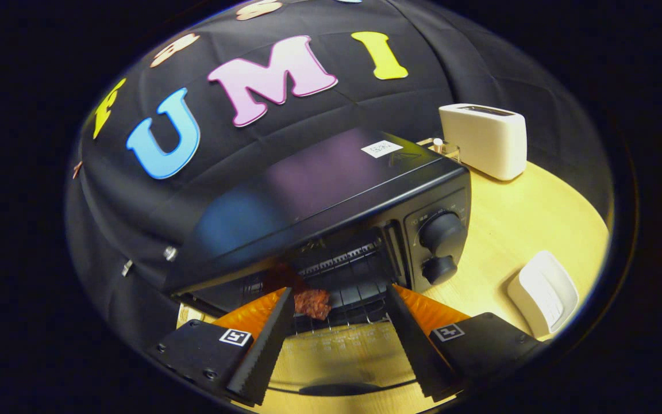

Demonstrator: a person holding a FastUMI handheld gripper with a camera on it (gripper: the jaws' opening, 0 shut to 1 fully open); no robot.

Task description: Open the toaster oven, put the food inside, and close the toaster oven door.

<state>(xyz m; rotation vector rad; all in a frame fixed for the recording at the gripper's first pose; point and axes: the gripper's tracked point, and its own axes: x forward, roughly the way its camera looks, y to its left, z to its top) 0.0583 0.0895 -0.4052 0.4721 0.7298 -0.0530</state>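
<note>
Food [312, 303] apparently on the rack inside the toaster oven [331, 201], toaster [483, 141] behind.

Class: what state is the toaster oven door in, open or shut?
Open: the door lies folded down flat beneath the open gripper, exposing the rack and food inside.

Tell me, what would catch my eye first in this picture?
The black toaster oven stands with its door dropped open, just ahead of the open gripper. A reddish-brown piece of food lies on the rack inside, beside one finger. A cream toaster sits behind the oven on the wooden table.
</note>
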